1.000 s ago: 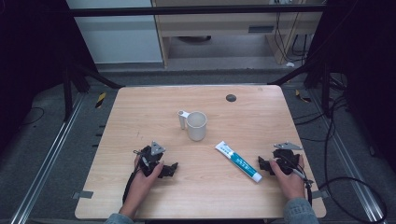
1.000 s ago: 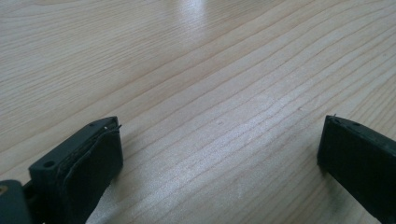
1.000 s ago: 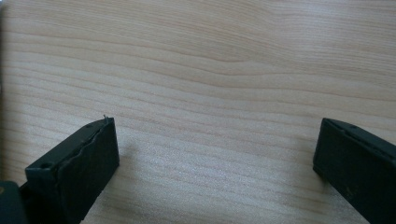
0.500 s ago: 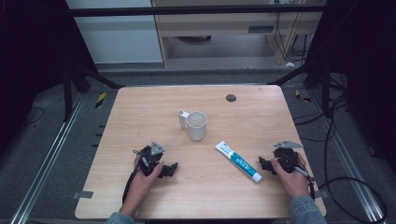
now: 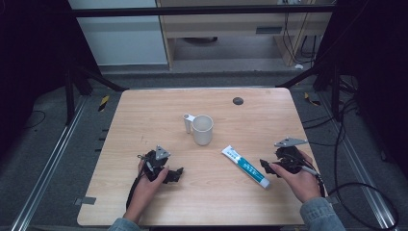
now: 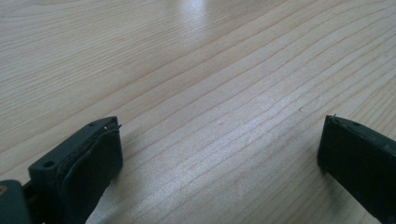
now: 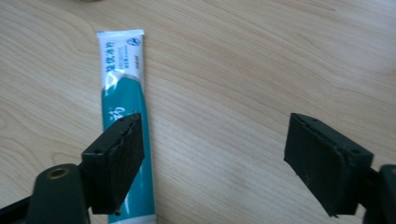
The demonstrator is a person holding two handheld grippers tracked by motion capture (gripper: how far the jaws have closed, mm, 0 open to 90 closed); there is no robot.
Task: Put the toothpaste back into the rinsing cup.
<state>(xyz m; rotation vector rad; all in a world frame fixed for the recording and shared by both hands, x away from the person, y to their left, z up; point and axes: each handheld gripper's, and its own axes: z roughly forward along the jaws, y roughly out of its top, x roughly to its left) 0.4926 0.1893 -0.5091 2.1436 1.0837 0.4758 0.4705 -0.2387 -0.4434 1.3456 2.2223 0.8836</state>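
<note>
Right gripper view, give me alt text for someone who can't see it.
A white and teal toothpaste tube lies flat on a pale wooden table. The right gripper looks down on it with its two black fingers spread apart and nothing between them; the left finger overlaps the tube's lower part.

toothpaste tube (image 7: 125,93) | white end: blue Chinese print, round logo | characters not legible

A white mug (image 5: 202,129) stands near the middle of the table (image 5: 144,110) — a small dark round thing (image 5: 237,100) lies by the far edge.
</note>
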